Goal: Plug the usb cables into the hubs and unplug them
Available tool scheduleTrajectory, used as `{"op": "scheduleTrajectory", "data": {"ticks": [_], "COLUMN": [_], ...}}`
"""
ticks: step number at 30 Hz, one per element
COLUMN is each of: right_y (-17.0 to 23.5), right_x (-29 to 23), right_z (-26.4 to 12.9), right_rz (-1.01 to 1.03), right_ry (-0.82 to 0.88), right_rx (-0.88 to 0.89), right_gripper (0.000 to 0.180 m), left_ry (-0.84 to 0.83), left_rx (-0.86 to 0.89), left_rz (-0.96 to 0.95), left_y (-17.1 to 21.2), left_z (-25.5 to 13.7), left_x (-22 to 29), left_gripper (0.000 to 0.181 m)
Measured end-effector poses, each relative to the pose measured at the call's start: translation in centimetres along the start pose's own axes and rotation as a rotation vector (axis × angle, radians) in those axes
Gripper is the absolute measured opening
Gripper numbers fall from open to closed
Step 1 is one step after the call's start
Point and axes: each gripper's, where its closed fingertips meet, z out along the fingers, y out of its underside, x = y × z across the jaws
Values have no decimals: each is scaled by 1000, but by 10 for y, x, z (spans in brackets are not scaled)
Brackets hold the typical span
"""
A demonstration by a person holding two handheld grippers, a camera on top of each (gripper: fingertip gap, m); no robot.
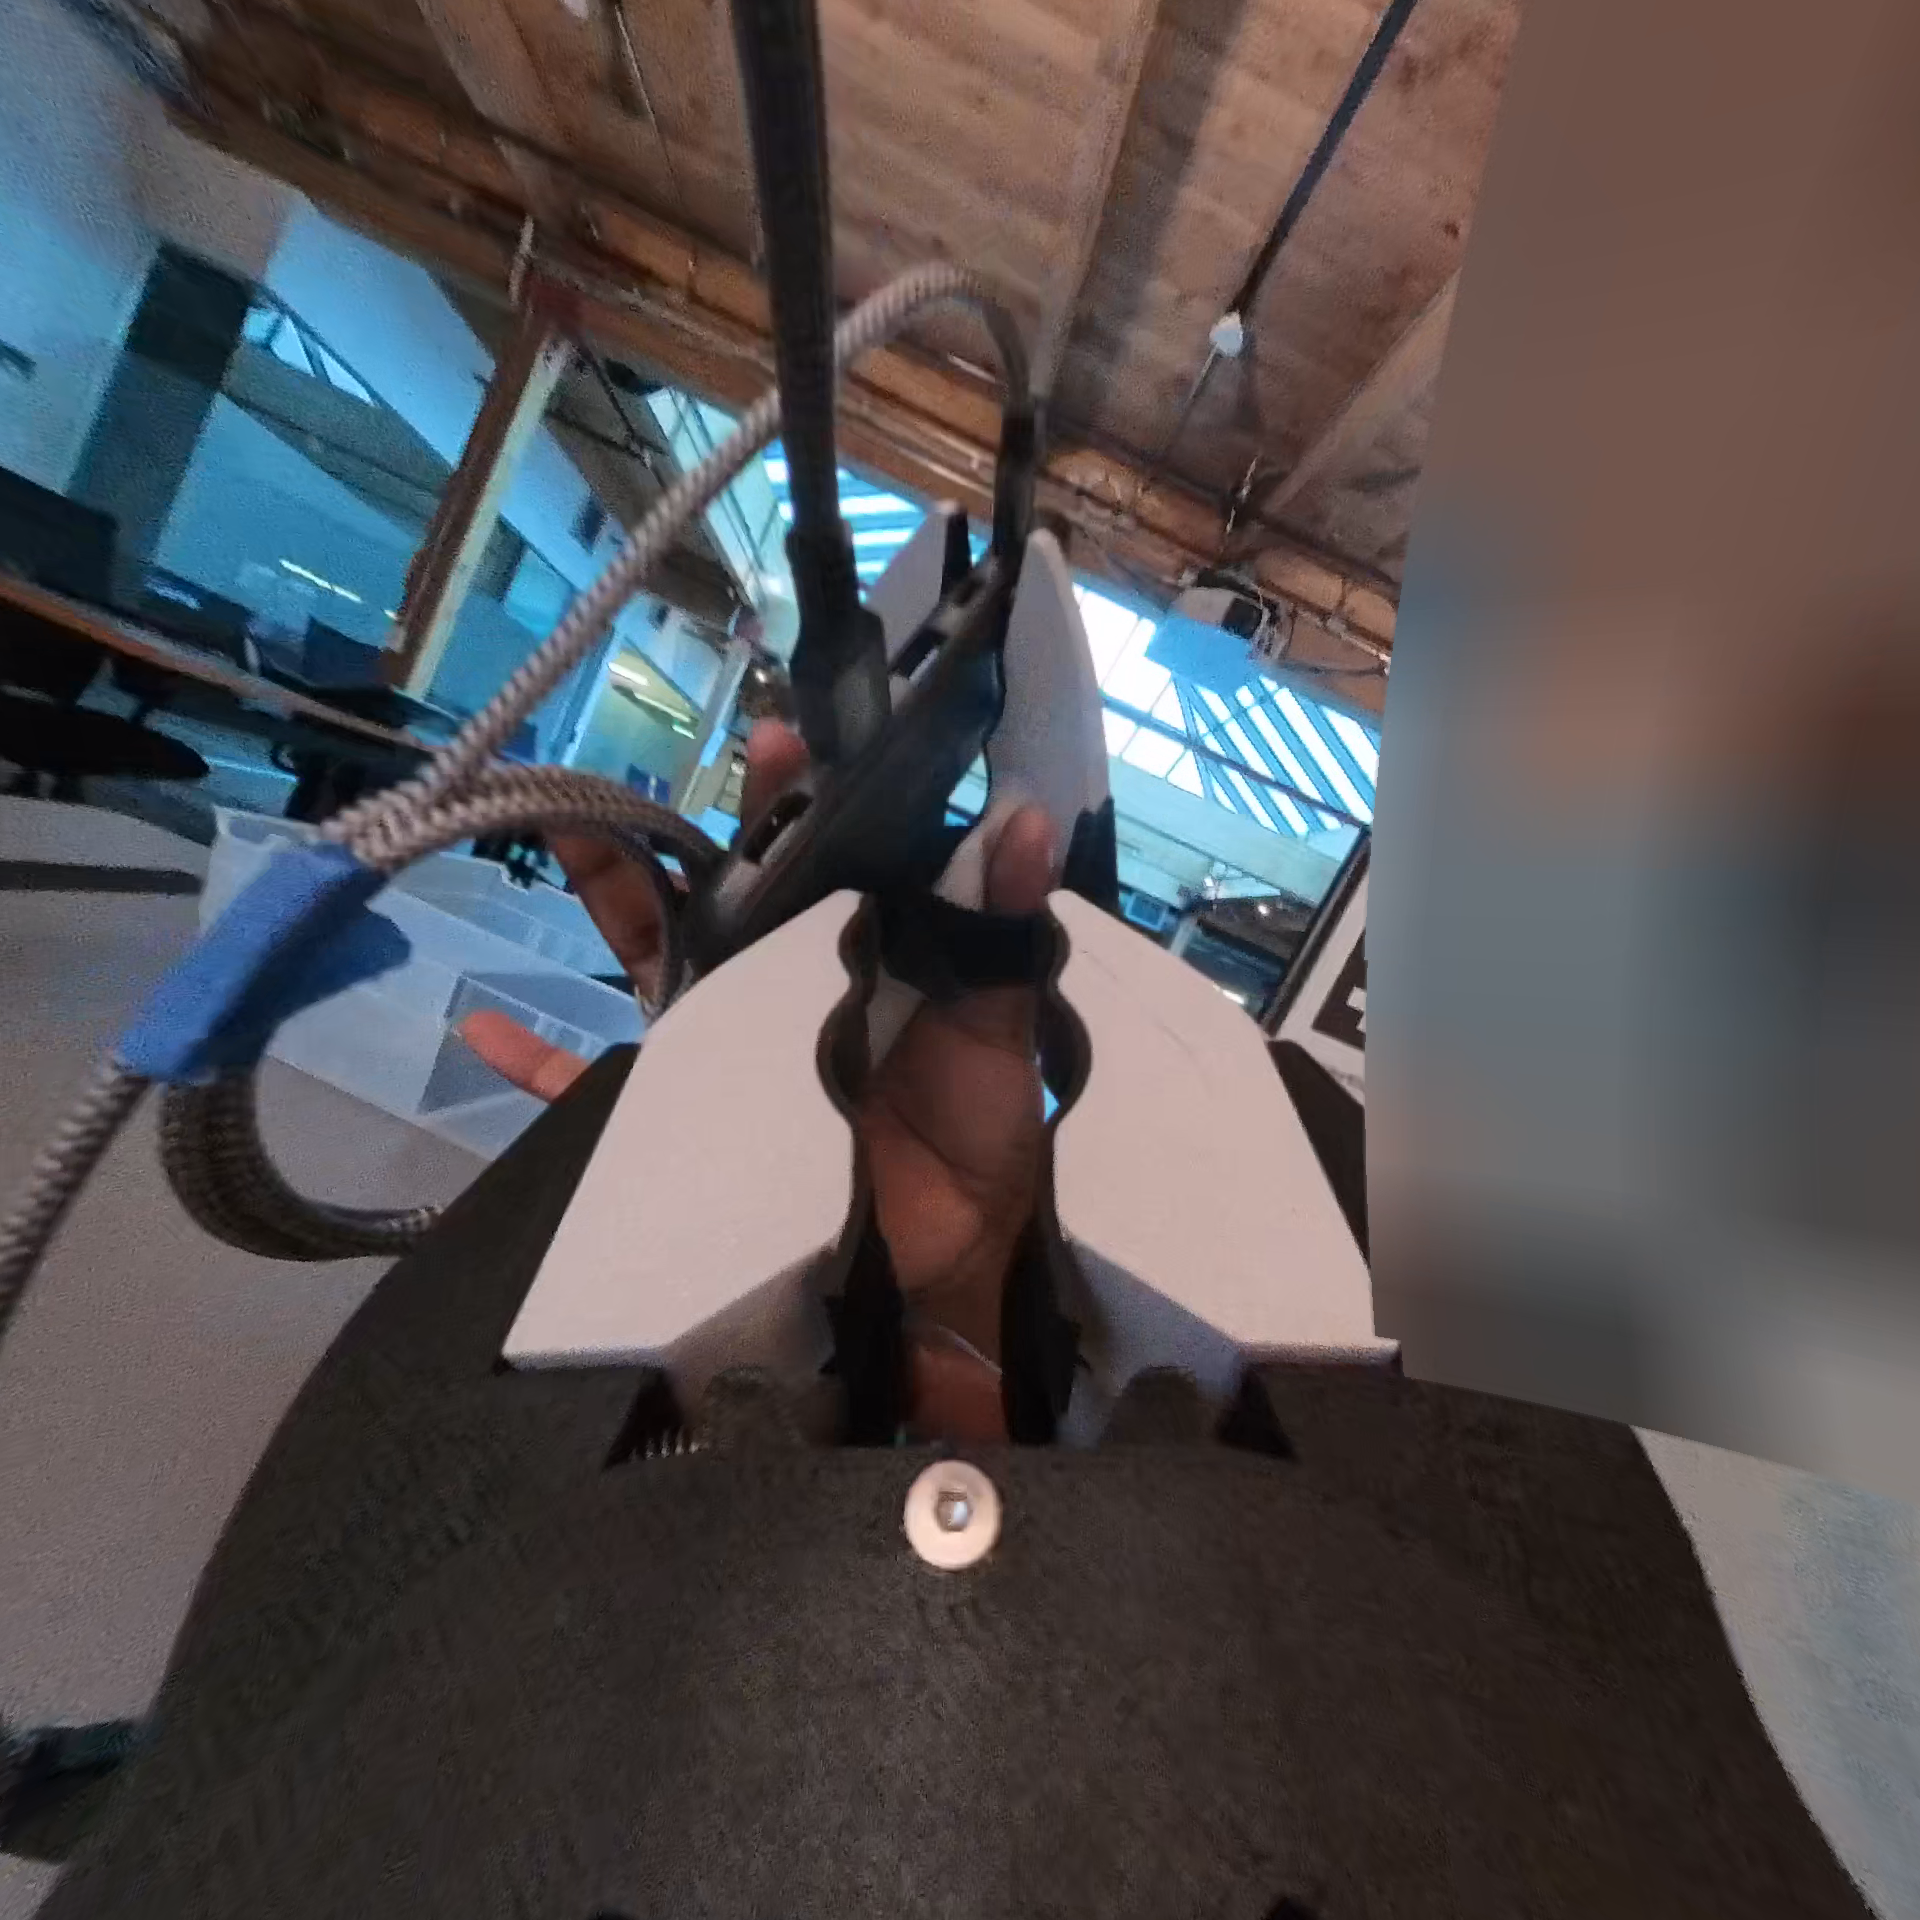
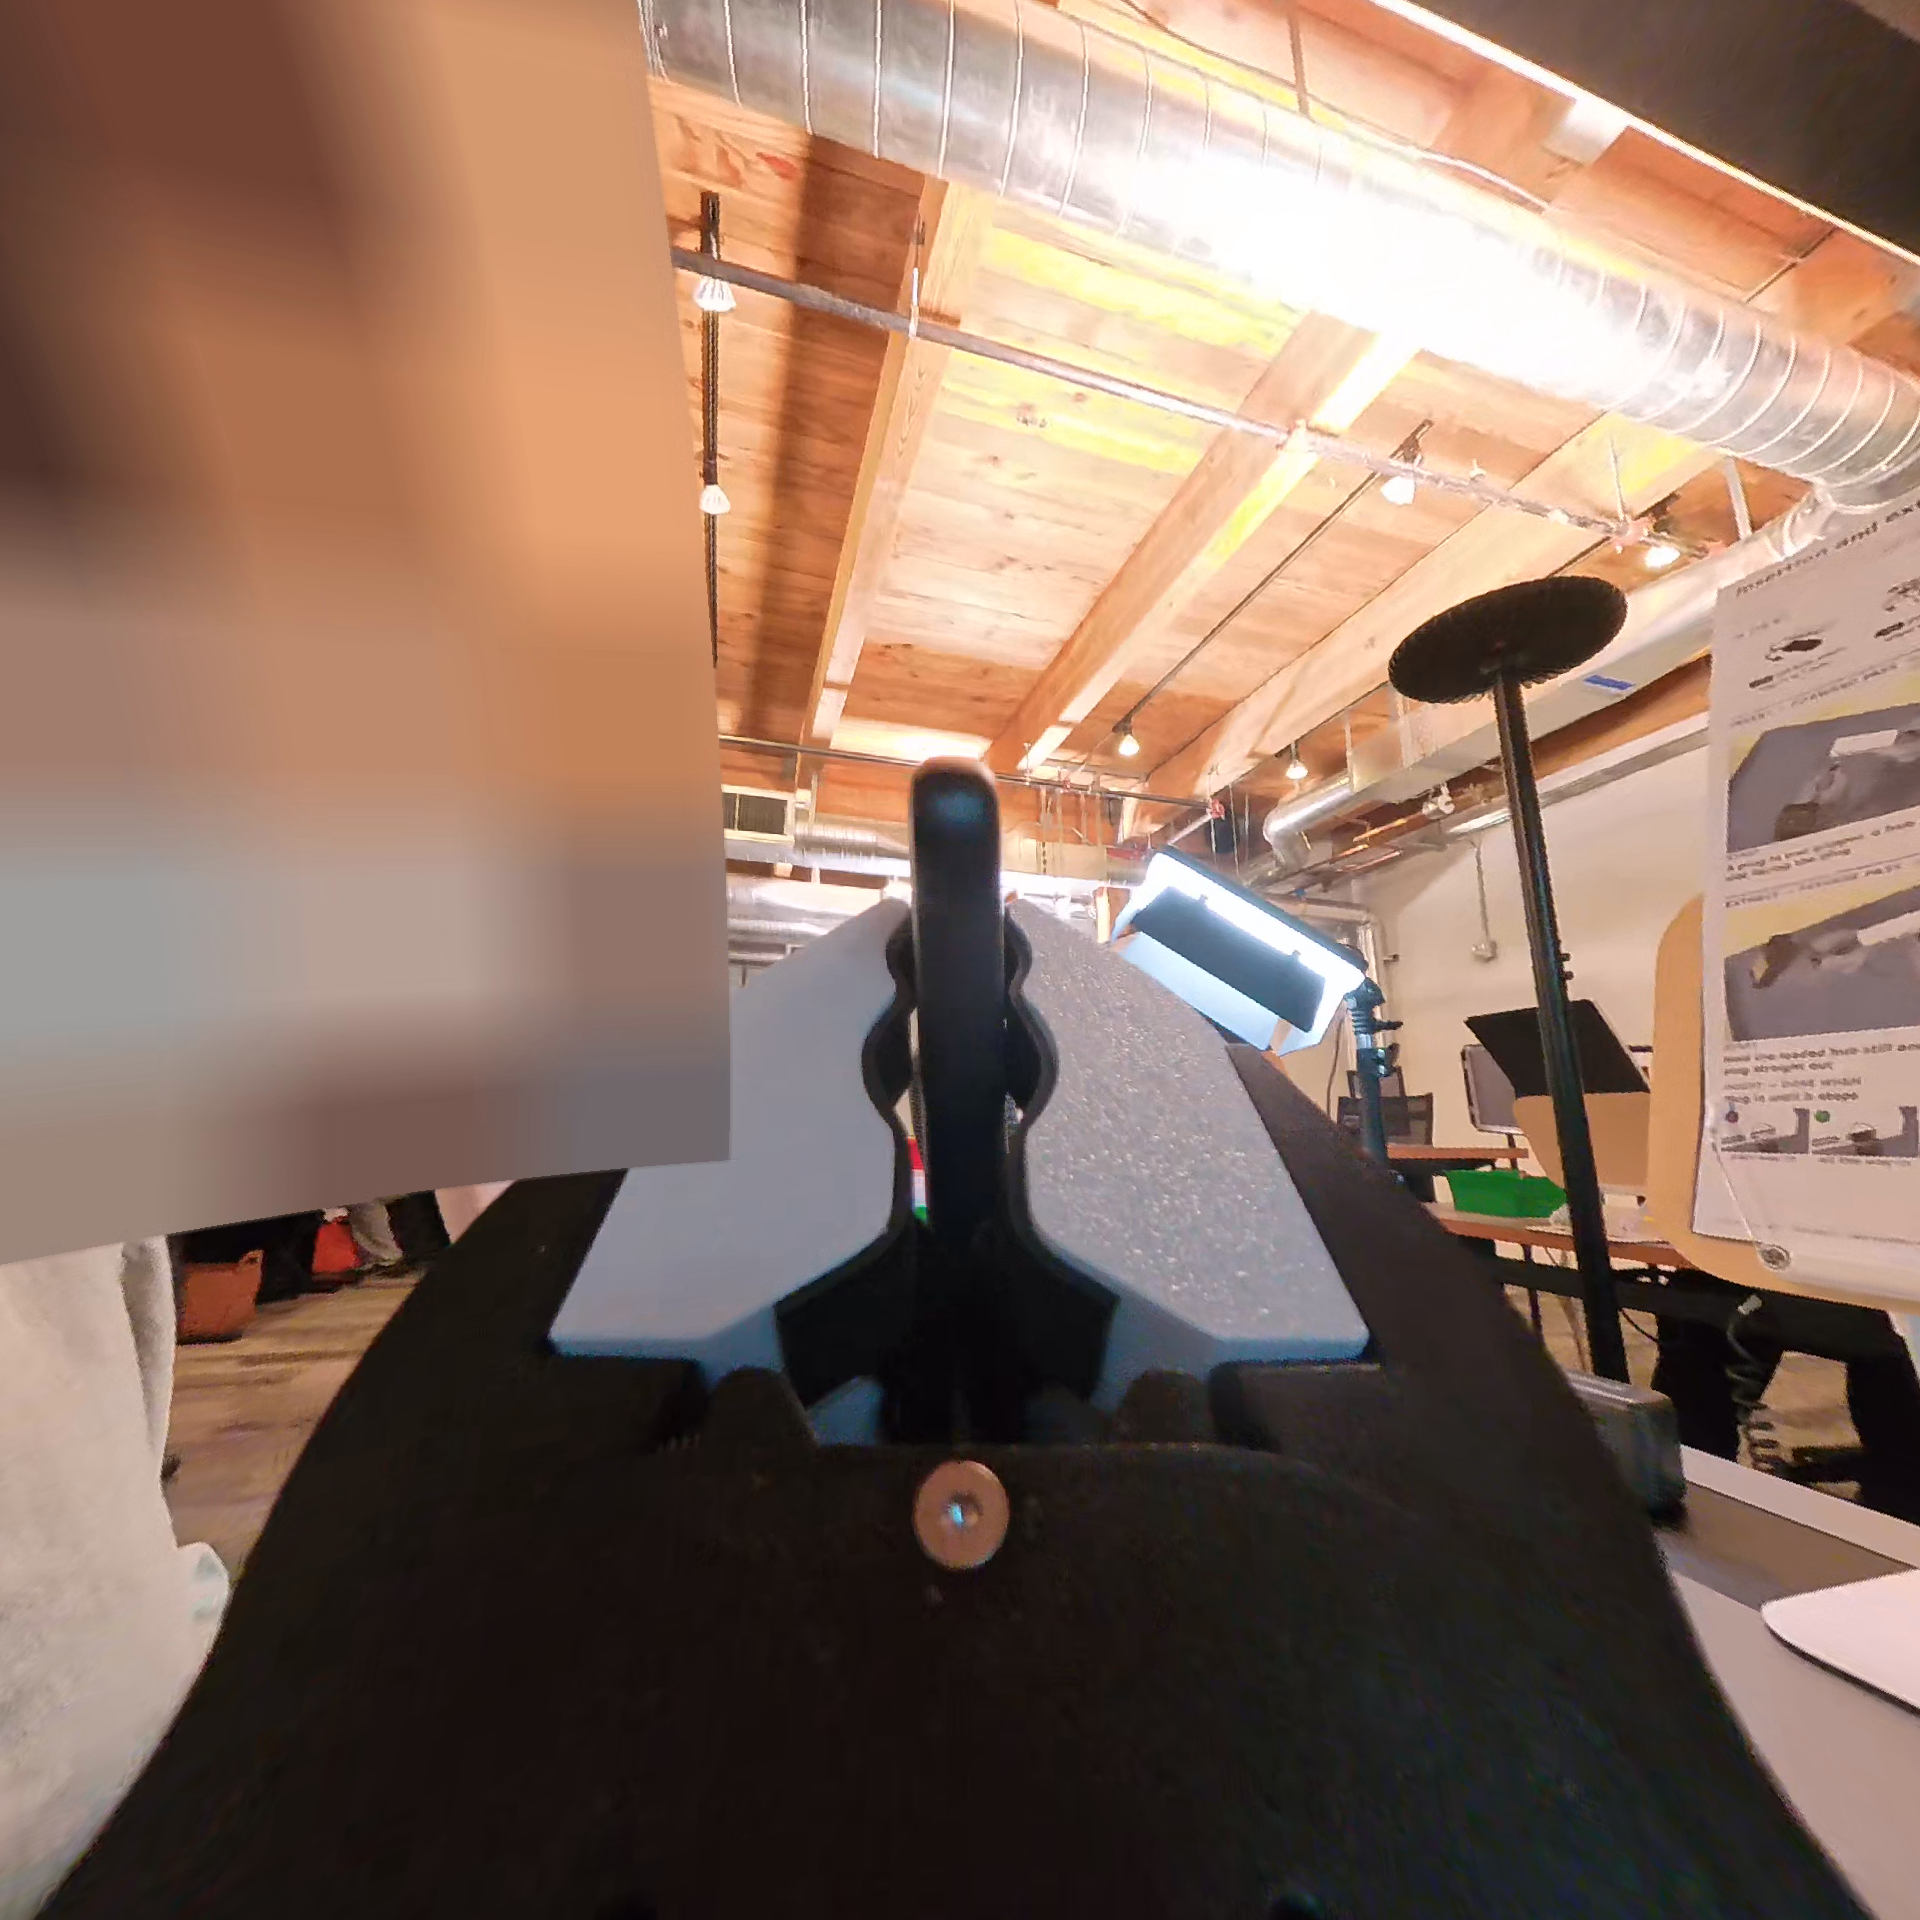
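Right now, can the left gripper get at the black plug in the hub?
Probably yes. The hub sits just past the left gripper's tips, and the black plug stands exposed on top of it. The grey braided cable loops off left, not across the way.

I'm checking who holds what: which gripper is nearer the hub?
Right. The right gripper is shut on the hub, with fingers on both its faces. The left gripper sits at the hub's near end, shut on a black plug.

Black cable [image 1: 779, 260] ran out past top edge, braided cable [image 1: 57, 1184] cut off at left edge, hub [image 1: 831, 800] body partly hidden behind left gripper [image 1: 951, 935] fingers.
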Motion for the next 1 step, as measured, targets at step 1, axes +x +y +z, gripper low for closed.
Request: {"op": "scheduleTrajectory", "data": {"ticks": [1], "right_y": [1], "right_x": [1], "right_z": [-1], "right_rz": [0], "right_ry": [7], "right_rx": [0], "right_gripper": [13], "left_ry": [-17], "left_rx": [16], "left_rz": [4], "left_y": [-4], "left_z": [-2], "left_x": [-2], "left_gripper": [25]}}
